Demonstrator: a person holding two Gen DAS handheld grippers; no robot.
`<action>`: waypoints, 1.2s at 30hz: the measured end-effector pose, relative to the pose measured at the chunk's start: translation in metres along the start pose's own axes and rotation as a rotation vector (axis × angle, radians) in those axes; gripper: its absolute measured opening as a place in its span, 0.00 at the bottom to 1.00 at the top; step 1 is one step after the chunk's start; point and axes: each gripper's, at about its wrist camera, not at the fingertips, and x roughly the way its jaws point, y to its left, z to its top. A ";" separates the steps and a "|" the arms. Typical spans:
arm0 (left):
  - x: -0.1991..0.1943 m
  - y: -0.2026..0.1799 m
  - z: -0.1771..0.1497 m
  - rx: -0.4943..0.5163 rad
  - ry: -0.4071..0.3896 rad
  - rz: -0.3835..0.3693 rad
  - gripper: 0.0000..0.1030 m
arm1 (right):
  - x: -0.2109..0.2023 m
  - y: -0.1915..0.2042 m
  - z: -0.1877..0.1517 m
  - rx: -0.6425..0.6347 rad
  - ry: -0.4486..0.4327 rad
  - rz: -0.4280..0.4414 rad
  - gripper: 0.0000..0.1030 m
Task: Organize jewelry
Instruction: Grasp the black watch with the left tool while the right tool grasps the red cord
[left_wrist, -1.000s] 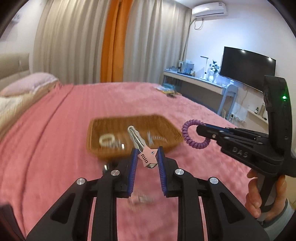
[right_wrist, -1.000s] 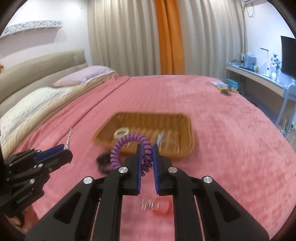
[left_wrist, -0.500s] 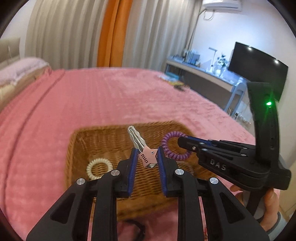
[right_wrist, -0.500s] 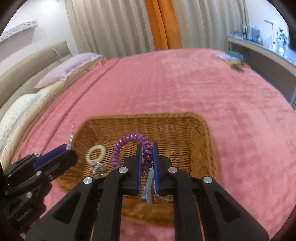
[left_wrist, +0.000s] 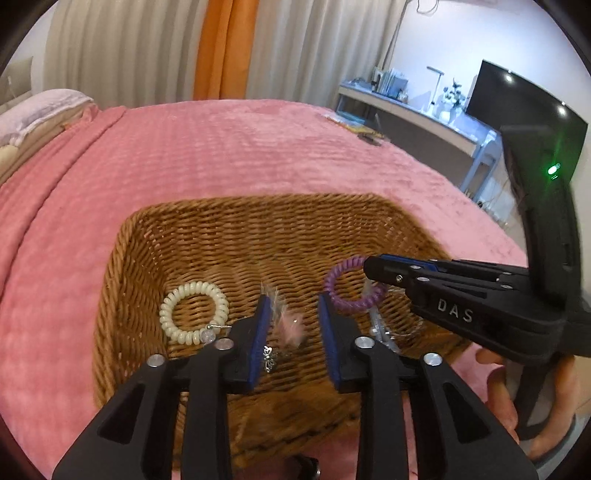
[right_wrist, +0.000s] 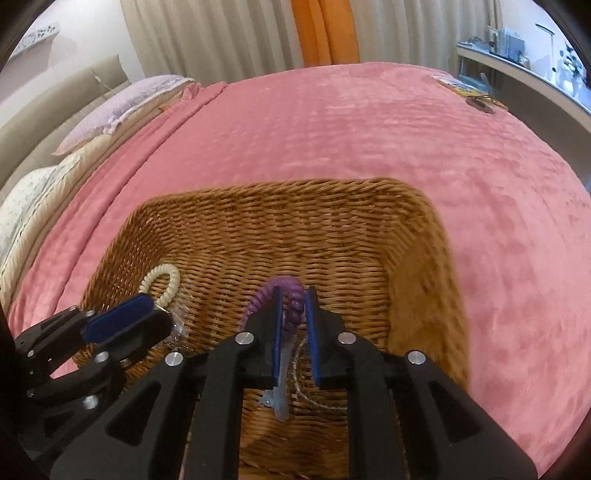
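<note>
A wicker basket (left_wrist: 155, 236) (right_wrist: 413, 229) sits on the pink bed. My left gripper (left_wrist: 293, 312) is open over it, and a blurred pink star hair clip (left_wrist: 290, 326) falls between the fingers. My right gripper (right_wrist: 293, 301) (left_wrist: 369, 264) is open a little, with the purple spiral hair tie (right_wrist: 291, 295) (left_wrist: 351, 304) blurred between its pads. A cream spiral hair tie (left_wrist: 194, 312) (right_wrist: 164, 282), a silver butterfly charm (left_wrist: 269, 360) and a pale blue clip (right_wrist: 279, 398) lie in the basket.
The pink blanket (left_wrist: 221, 147) covers the bed all around the basket. Pillows (right_wrist: 122, 99) lie at the far left. A desk (left_wrist: 406, 110) and a TV (left_wrist: 524, 107) stand to the right. Small items (right_wrist: 476, 98) lie at the bed's far right edge.
Both grippers moved down over the basket. My left gripper opened and let go of the pink star clip. My right gripper's jaws parted around the purple hair tie.
</note>
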 end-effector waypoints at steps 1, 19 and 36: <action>-0.005 -0.001 0.000 -0.004 -0.011 -0.002 0.35 | -0.006 -0.001 0.000 0.002 -0.012 0.000 0.22; -0.151 -0.008 -0.065 -0.124 -0.209 -0.049 0.46 | -0.143 -0.003 -0.089 -0.043 -0.151 0.117 0.33; -0.094 0.024 -0.111 -0.231 -0.022 0.047 0.46 | -0.102 -0.010 -0.177 -0.117 -0.041 -0.075 0.33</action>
